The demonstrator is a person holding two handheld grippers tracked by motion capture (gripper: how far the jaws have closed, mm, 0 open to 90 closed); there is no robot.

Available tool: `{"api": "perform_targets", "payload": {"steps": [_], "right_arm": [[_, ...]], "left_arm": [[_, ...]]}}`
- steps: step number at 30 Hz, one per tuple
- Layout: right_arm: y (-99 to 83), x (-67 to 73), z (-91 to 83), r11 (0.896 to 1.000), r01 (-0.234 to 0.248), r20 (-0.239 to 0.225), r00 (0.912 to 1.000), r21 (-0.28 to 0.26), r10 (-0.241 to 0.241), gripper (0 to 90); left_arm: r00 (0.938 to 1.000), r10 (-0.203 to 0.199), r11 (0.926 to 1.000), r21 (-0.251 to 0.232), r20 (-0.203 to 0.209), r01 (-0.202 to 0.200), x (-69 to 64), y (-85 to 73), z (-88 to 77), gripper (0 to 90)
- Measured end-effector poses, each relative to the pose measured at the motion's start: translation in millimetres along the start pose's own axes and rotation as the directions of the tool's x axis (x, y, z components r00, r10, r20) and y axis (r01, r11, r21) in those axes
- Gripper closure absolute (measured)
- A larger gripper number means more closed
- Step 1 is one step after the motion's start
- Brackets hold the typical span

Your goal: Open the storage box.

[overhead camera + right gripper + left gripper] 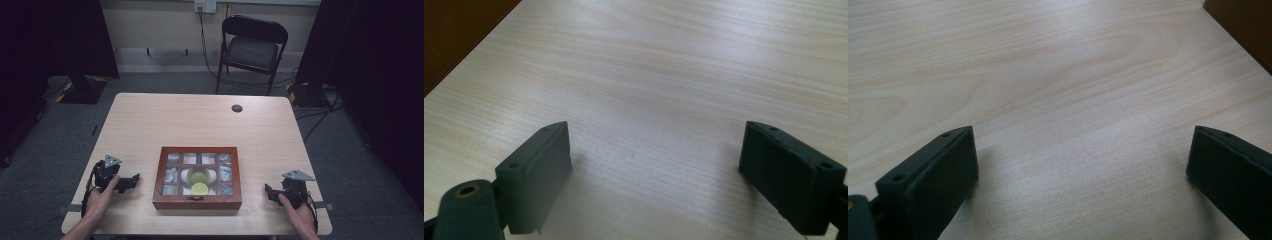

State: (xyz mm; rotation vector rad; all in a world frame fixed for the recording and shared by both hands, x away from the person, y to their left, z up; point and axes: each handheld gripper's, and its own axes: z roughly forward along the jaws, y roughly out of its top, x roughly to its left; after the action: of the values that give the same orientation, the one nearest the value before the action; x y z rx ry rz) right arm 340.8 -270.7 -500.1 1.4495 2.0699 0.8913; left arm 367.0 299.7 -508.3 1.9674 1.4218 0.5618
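- The worktop [210, 120] is seen carrying a wooden box [197, 177] with a glass-paned lid, set between the two tools and apart from both.
- The box is judged to be the thing in hand: its lid lies shut, and a small brass clasp [198, 198] is seen at the near edge, so the opening step is taken as not yet begun.
- Through the panes, a yellow round item [199, 188] and pale wrapped pieces can be made out in the compartments; what they are cannot be told.
- The left tool [131, 181] is held low over the worktop, jaws spread wide with nothing between them; in the left gripper view the left tool [1083, 165] has the box's dark corner ahead and off to its right.
- The right tool [270, 192] is likewise spread and empty; in the right gripper view the right tool [656, 170] has the box's side ahead, off to its left.
- The next move is judged to call for one tool to be brought inward to the clasp, the other steadying the box.
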Motion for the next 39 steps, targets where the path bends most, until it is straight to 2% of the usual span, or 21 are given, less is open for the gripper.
{"api": "perform_targets", "payload": {"steps": [8,9,10,15,22,25,27,28,30,32,34,36,39], "right_arm": [[0.6,-3.8,-2.8,1.000,0.015,-0.028,0.9995,0.017,-0.014,14.5],[2.0,-4.2,-4.0,1.000,0.014,-0.067,0.9976,0.017,-0.013,15.1],[2.0,-4.2,-4.0,1.000,0.014,-0.067,0.9976,0.017,-0.013,15.1],[5.0,-1.4,-8.0,0.999,0.037,-0.086,0.9955,-0.024,-0.039,15.6],[11.1,-2.3,-13.6,0.996,0.028,-0.128,0.9910,-0.087,-0.039,20.0],[12.8,-0.3,-17.6,0.993,0.038,-0.171,0.9837,-0.110,-0.057,27.7],[17.4,4.8,-22.5,0.992,0.033,-0.199,0.9784,-0.125,-0.058,28.8],[17.4,4.8,-22.5,0.992,0.033,-0.199,0.9784,-0.125,-0.058,28.8],[20.8,7.8,-26.6,0.991,0.036,-0.230,0.9711,-0.128,-0.065,33.0],[23.2,12.1,-30.2,0.990,0.048,-0.242,0.9671,-0.129,-0.078,35.6],[25.1,15.7,-32.6,0.988,0.070,-0.270,0.9570,-0.137,-0.106,45.9],[27.3,19.2,-34.4,0.985,0.084,-0.279,0.9522,-0.150,-0.123,43.6],[32.1,22.0,-37.3,0.983,0.098,-0.298,0.9441,-0.158,-0.142,47.1]], "left_arm": [[1.0000,0.005,1.0000,0.001,0.007,-0.005,0.6,-0.4,-0.5,0.0],[1.0000,0.005,1.0000,0.001,0.007,-0.005,0.7,-0.4,-0.5,0.0],[1.0000,0.005,1.0000,0.001,0.007,-0.005,0.7,-0.4,-0.5,0.0],[1.0000,0.006,1.0000,0.002,0.008,-0.006,0.7,-0.3,-0.5,0.0],[1.0000,0.006,1.0000,0.002,0.006,-0.006,0.6,-0.4,-0.6,0.0],[1.0000,0.005,1.0000,0.001,0.007,-0.005,0.6,-0.4,-0.5,0.0],[0.9999,0.008,1.0000,0.003,0.008,-0.008,0.8,-0.5,-0.7,0.0],[0.9999,0.009,1.0000,0.002,0.009,-0.009,0.6,-0.9,-1.1,0.0],[0.9998,0.014,0.9999,0.003,0.014,-0.014,0.9,-1.4,-1.6,0.0],[0.9998,0.014,0.9999,0.003,0.014,-0.014,0.9,-1.4,-1.6,0.0],[0.9998,0.014,0.9999,0.003,0.015,-0.014,0.9,-1.4,-1.6,0.0],[0.9998,0.014,0.9999,0.003,0.014,-0.014,0.9,-1.4,-1.6,0.0],[0.9998,0.014,0.9999,0.003,0.014,-0.014,0.9,-1.4,-1.6,0.0]]}}
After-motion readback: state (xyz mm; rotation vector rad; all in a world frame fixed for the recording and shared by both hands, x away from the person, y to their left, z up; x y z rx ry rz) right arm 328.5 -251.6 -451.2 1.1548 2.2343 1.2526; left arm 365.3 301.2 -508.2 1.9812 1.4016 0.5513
